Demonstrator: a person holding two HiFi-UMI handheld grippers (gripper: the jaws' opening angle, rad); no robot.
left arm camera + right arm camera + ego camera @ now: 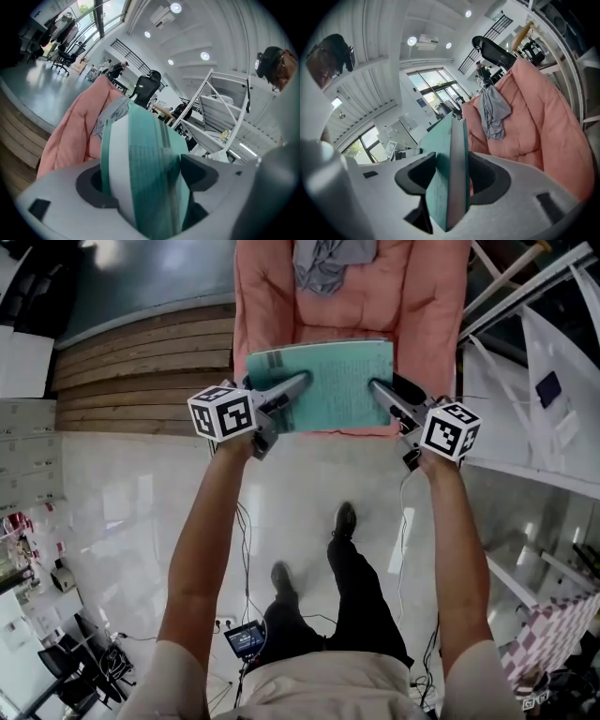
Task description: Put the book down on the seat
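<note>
Teal book [323, 381] at the pink seat's [272, 306] front edge.
Left claw [300, 382] and right claw [378, 388] each clamp one side of it; grey cloth [328, 263] at seat's back.

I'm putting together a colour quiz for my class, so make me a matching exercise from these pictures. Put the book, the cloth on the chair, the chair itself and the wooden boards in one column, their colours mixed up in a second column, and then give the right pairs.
Things
1. book
2. cloth
3. chair
4. wooden boards

Colours
A. brown
B. teal
C. pink
D. grey

Right pairs: 1-B, 2-D, 3-C, 4-A
</note>
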